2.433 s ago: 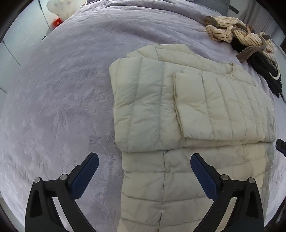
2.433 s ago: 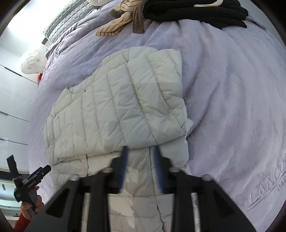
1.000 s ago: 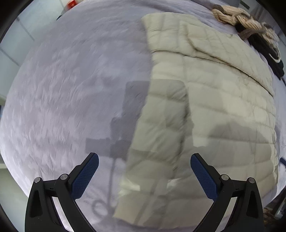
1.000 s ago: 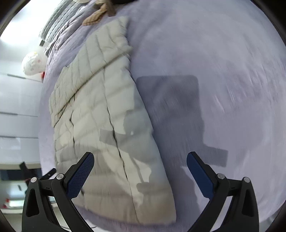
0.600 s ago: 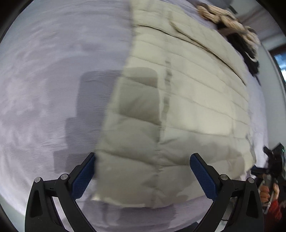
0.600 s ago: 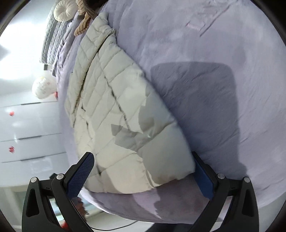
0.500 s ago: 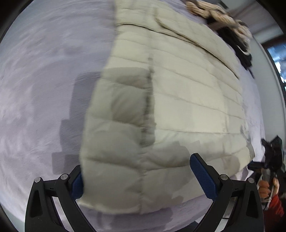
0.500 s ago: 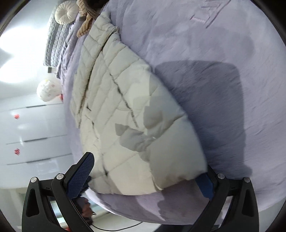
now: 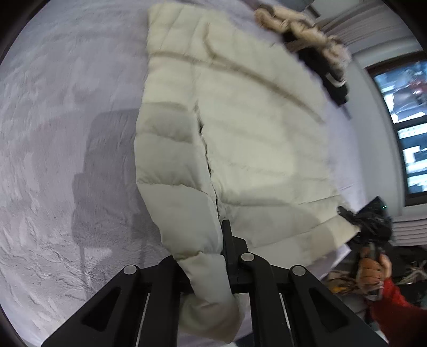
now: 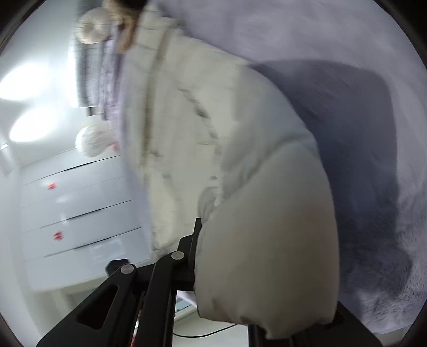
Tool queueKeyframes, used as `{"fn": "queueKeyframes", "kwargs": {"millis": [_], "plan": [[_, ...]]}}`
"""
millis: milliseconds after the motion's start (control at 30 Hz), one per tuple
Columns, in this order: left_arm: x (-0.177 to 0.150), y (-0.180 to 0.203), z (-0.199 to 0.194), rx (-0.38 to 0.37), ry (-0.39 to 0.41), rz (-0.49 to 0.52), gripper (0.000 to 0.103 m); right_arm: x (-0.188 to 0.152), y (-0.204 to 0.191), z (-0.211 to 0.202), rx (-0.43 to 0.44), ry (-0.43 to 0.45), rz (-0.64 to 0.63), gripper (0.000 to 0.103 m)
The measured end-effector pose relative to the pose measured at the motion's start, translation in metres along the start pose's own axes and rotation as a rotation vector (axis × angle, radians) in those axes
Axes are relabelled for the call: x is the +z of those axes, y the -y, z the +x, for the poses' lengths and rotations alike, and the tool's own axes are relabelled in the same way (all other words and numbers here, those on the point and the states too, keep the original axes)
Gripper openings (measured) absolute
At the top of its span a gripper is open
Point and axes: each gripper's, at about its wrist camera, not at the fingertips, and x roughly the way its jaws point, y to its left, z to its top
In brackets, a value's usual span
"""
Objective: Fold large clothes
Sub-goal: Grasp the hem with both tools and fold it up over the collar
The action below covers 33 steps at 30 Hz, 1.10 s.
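Note:
A cream quilted puffer jacket [image 9: 240, 128] lies on a lavender bedspread [image 9: 53, 133] with its sleeves folded in. My left gripper [image 9: 205, 261] is shut on the jacket's near left hem corner, which bulges between and over the fingers. My right gripper [image 10: 226, 253] is shut on the near right hem corner; the puffy jacket [image 10: 261, 213] covers the right finger. In the left wrist view the right gripper [image 9: 368, 221] grips the far hem corner, held by a hand in a red sleeve. Both corners are lifted a little off the bed.
A pile of striped beige and black clothes [image 9: 307, 34] lies at the far end of the bed. A window [image 9: 405, 120] is to the right. White drawers [image 10: 74, 200], a round cushion [image 10: 93, 24] and a white bag [image 10: 90, 141] stand on the left.
Both grippers moved from the jacket's middle down to its hem, then closed from wide open onto the two hem corners and began lifting them.

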Motion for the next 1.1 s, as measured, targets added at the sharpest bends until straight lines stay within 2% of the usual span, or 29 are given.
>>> {"fn": "queueKeyframes", "kwargs": {"millis": [167,333,500,633,700,833,900,933,1000,1067,1100], "plan": [[0.04,0.019,-0.042,-0.058,0.093,-0.006,0.01,0.029,-0.055,-0.014,0.096,0.004,-0.104,0.01],[0.109,0.033,-0.072,-0.085,0.2,-0.009,0.01,0.087,-0.122,-0.017,0.172,0.027,-0.202,0.01],[0.183,0.042,-0.077,-0.005,0.269,0.016,0.01,0.149,-0.179,-0.002,0.184,0.026,-0.298,0.01],[0.229,0.032,-0.059,0.053,0.279,0.002,0.011,0.196,-0.211,0.026,0.148,0.028,-0.34,0.01],[0.244,0.021,-0.045,0.08,0.267,-0.02,0.011,0.215,-0.215,0.042,0.124,0.029,-0.331,0.01],[0.262,0.016,-0.018,0.134,0.221,-0.02,0.011,0.24,-0.207,0.07,0.068,0.04,-0.282,0.01],[0.269,0.008,-0.01,0.133,0.181,-0.018,0.011,0.249,-0.204,0.082,0.038,0.056,-0.26,0.01],[0.268,0.005,-0.008,0.134,0.164,-0.015,0.015,0.252,-0.2,0.086,0.024,0.064,-0.251,0.01],[0.272,0.001,-0.01,0.164,0.147,-0.011,0.033,0.254,-0.188,0.087,0.0,0.084,-0.224,0.01],[0.272,-0.003,-0.02,0.169,0.142,-0.006,0.039,0.259,-0.179,0.092,-0.012,0.109,-0.181,0.01],[0.271,-0.004,-0.027,0.166,0.151,-0.004,0.051,0.26,-0.176,0.092,-0.019,0.121,-0.166,0.01]]}}
